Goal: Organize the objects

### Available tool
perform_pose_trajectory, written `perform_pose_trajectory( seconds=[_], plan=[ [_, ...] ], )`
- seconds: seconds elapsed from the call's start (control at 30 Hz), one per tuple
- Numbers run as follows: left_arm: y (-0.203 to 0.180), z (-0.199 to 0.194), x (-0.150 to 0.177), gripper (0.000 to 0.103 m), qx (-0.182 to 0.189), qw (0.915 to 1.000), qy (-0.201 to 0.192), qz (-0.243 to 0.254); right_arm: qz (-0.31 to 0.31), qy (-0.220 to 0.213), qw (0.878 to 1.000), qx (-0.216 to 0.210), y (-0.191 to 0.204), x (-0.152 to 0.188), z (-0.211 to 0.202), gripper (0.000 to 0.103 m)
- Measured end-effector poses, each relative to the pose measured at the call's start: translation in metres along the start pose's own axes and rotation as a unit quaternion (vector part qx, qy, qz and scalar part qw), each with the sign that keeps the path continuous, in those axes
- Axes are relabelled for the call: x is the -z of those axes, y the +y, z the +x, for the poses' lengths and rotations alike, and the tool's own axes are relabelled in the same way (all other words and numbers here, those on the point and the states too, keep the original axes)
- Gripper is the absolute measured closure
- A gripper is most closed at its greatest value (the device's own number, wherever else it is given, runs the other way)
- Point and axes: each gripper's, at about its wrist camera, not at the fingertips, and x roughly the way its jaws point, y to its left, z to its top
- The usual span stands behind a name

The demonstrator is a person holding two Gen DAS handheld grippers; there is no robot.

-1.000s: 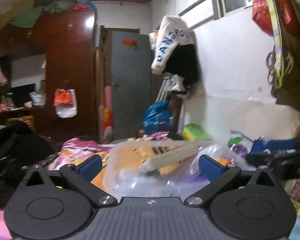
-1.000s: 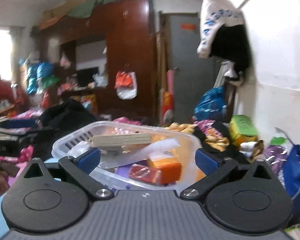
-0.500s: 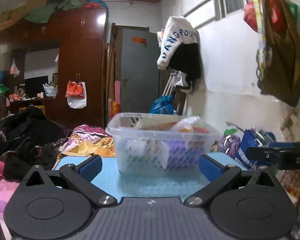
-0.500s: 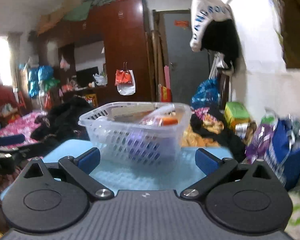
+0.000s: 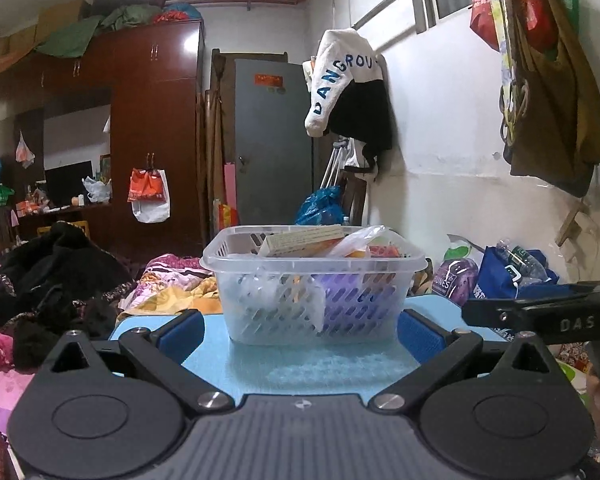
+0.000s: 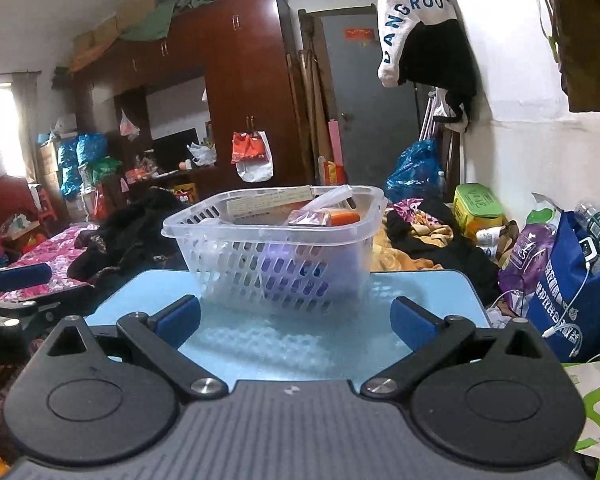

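Note:
A clear plastic basket (image 5: pixel 312 264) stands on a small light-blue table (image 5: pixel 324 368); it also shows in the right wrist view (image 6: pixel 276 240). It holds a flat beige box (image 5: pixel 304 240), an orange pack (image 6: pixel 340 218), a clear bag and a purple item. My left gripper (image 5: pixel 300 330) is open and empty, low in front of the basket. My right gripper (image 6: pixel 296 318) is open and empty, also just short of the basket. The right gripper's arm shows at the right in the left wrist view (image 5: pixel 540 314).
Dark clothes (image 5: pixel 52 276) and patterned bedding (image 5: pixel 168 284) lie left of the table. A blue bag (image 6: pixel 568 280) and purple pack (image 6: pixel 528 256) stand at the right by the white wall. A wardrobe (image 5: pixel 152 128) and grey door (image 5: pixel 272 140) are behind.
Both grippers have drawn back and dropped from over the basket to table level. The basket now stands further ahead, seen from the side, with blue table top showing before it.

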Motion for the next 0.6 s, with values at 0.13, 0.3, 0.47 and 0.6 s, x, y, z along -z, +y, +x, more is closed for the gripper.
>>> perform_pose_trajectory(
  seconds=[0.13, 0.3, 0.47, 0.6],
  plan=[
    [0.001, 0.001, -0.001, 0.0, 0.002, 1.0, 0.005, -0.005, 0.0, 0.002, 1.0, 0.006, 0.001, 0.005, -0.001, 0.0],
    [0.002, 0.002, -0.001, 0.0, 0.002, 1.0, 0.004, -0.009, 0.006, 0.002, 1.0, 0.002, -0.001, 0.009, -0.004, 0.0],
    [0.001, 0.003, 0.0, 0.0, 0.004, 1.0, 0.004, -0.006, -0.006, -0.003, 1.0, 0.011, 0.006, 0.011, -0.005, 0.0],
    [-0.001, 0.004, 0.002, 0.0, 0.009, 0.9999, 0.008, -0.004, -0.01, -0.003, 1.0, 0.015, 0.007, 0.013, -0.005, 0.0]
  ],
)
